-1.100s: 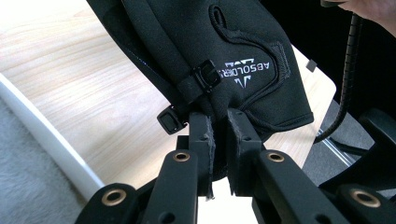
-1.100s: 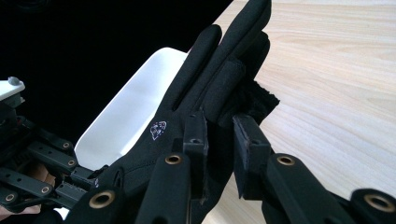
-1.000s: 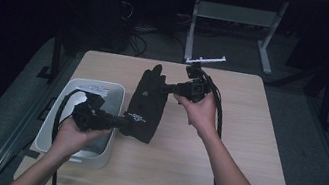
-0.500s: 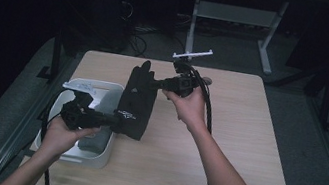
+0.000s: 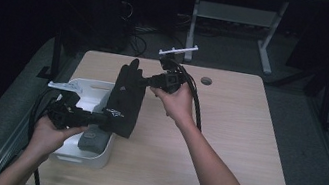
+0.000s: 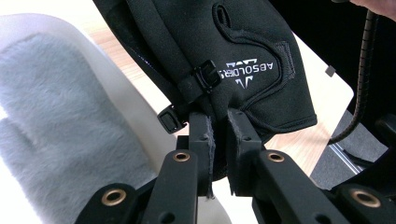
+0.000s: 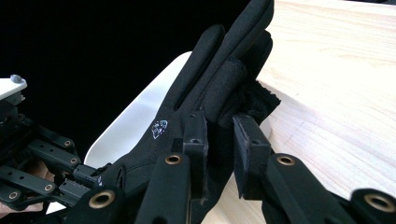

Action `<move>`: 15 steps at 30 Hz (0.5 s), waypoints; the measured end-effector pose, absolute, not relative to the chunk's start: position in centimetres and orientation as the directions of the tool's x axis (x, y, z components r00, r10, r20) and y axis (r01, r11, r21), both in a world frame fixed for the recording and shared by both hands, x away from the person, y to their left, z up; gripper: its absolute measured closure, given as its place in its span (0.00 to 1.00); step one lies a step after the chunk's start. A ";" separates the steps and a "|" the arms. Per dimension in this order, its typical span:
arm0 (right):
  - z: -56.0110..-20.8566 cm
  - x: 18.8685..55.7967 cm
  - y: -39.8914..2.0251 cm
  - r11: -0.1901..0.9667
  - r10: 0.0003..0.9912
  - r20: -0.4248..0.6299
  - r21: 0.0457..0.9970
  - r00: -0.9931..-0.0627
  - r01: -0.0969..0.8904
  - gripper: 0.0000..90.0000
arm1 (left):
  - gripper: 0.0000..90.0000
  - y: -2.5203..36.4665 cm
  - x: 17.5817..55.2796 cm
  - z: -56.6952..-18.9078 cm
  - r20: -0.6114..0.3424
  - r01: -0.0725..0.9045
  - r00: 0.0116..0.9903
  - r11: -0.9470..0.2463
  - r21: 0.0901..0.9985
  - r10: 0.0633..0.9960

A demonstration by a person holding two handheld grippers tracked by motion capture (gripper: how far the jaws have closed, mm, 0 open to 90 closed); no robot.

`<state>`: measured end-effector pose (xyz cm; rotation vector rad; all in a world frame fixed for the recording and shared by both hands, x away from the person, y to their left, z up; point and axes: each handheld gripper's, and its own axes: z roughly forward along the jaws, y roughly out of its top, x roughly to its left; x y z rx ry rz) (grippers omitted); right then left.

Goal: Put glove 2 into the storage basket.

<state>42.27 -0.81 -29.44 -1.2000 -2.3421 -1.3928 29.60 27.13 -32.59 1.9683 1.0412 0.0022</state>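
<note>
A black glove (image 5: 126, 97) hangs stretched between my two grippers, above the right edge of a white bin (image 5: 84, 83). My left gripper (image 5: 99, 119) is shut on its cuff end, near a small buckle; in the left gripper view the pads (image 6: 201, 135) pinch the cuff of the glove (image 6: 243, 51), which bears white lettering. My right gripper (image 5: 146, 80) is shut on the finger end. The right gripper view shows its jaws closed on the glove (image 7: 205, 79) around one finger, and my left gripper (image 7: 79, 179) farther off.
A grey fluffy item (image 5: 91, 140) lies inside the bin, and shows at the left of the left gripper view (image 6: 56, 121). The wooden table (image 5: 236, 135) has a cable hole (image 5: 206, 81) at the back. Dark floor, cables and white desk legs (image 5: 265, 53) lie beyond.
Both hands have carried the glove leftward, from the middle of the table to over the bin's right edge. Both grips have held.
</note>
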 end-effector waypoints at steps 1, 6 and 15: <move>-29.5 42.3 -0.6 0.240 0.552 0.505 0.665 -0.663 0.707 0.85 | 0.91 27.3 29.6 -32.6 -0.369 0.664 0.648 -0.257 0.702 0.666; -29.6 42.5 0.5 0.252 0.547 0.501 0.665 -0.671 0.703 0.85 | 0.91 28.3 29.4 -32.8 -0.371 0.672 0.634 -0.246 0.698 0.678; -29.9 42.7 2.6 0.265 0.529 0.507 0.663 -0.680 0.701 0.85 | 0.91 30.1 29.1 -33.1 -0.373 0.683 0.610 -0.225 0.695 0.699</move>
